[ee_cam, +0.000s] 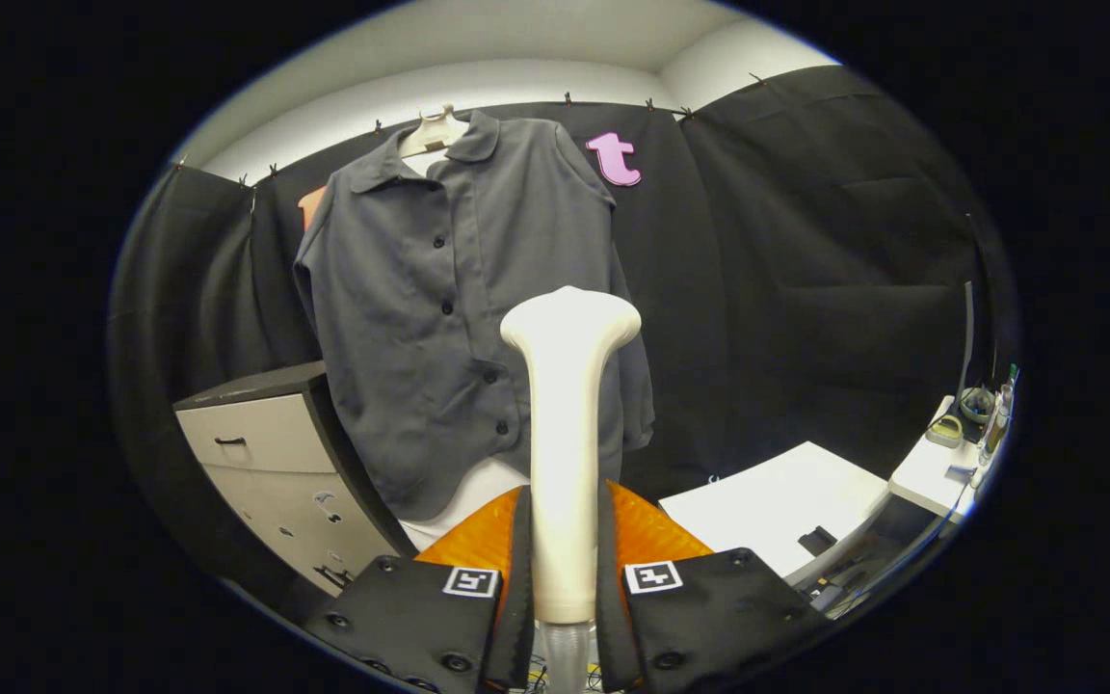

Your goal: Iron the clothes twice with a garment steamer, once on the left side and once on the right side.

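Gripper (pixel 565 540) clenched on upright steamer (pixel 567 424), both fingers against its handle, head seemingly just short of grey shirt (pixel 439 318) on hanger (pixel 432 133), drawers (pixel 271 463) beside it.

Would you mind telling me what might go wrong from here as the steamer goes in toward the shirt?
1. The shirt hangs loose on one hanger; pushing the steamer into it may swing it away.
2. The drawer cabinet stands close beside the hem; a low pass on that side might knock it.
3. The tool clamps only the steamer's lower handle, so it could twist.
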